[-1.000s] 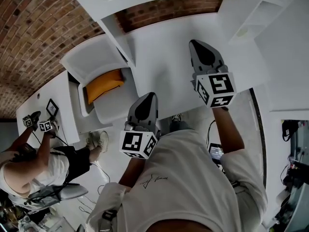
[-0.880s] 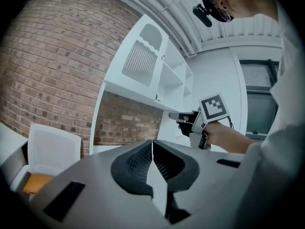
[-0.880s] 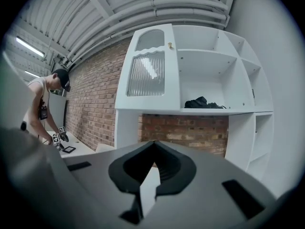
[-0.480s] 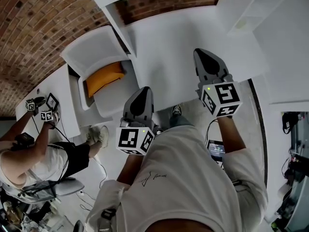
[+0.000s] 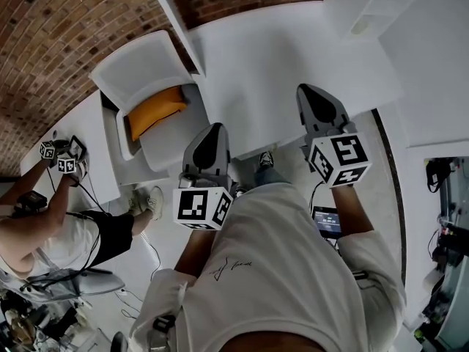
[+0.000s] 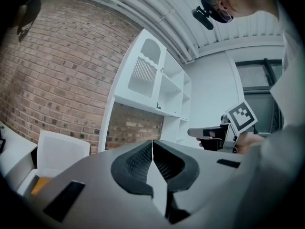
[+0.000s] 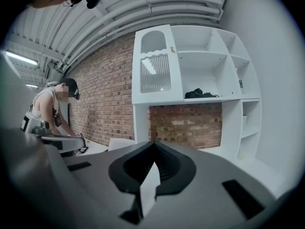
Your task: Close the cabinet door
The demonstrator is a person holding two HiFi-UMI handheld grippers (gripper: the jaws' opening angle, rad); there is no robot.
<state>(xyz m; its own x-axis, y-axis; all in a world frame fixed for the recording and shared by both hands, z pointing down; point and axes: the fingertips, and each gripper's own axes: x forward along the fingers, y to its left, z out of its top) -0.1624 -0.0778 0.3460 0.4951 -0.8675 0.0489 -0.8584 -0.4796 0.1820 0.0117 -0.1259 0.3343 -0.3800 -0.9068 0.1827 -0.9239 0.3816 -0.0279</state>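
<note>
Brick wall [image 7: 102,89] backs the white shelving [image 7: 200,100]; its cabinet door [image 7: 155,75] looks flush, top left; left gripper [image 5: 208,136] and right gripper [image 5: 316,100], both pinched together and empty, have drawn back; closing seems done.

Bright, even white light in the head view. The white surface [image 5: 293,64] below the shelf unit [image 5: 377,6] is nearly blown out, with shadows soft and faint. There's heavy fisheye too, and the brick wall [image 5: 51,42] left of the shelf unit bows hard toward the frame edge. Both gripper views have black vignetted corners. In the right gripper view a ceiling strip light [image 7: 14,57] glows far left of the shelf unit. The left hand-held gripper [image 6: 152,144] and right hand-held gripper [image 7: 153,144] look soft and out of focus close to the lens. The left gripper view reads dimmer and cooler.
</note>
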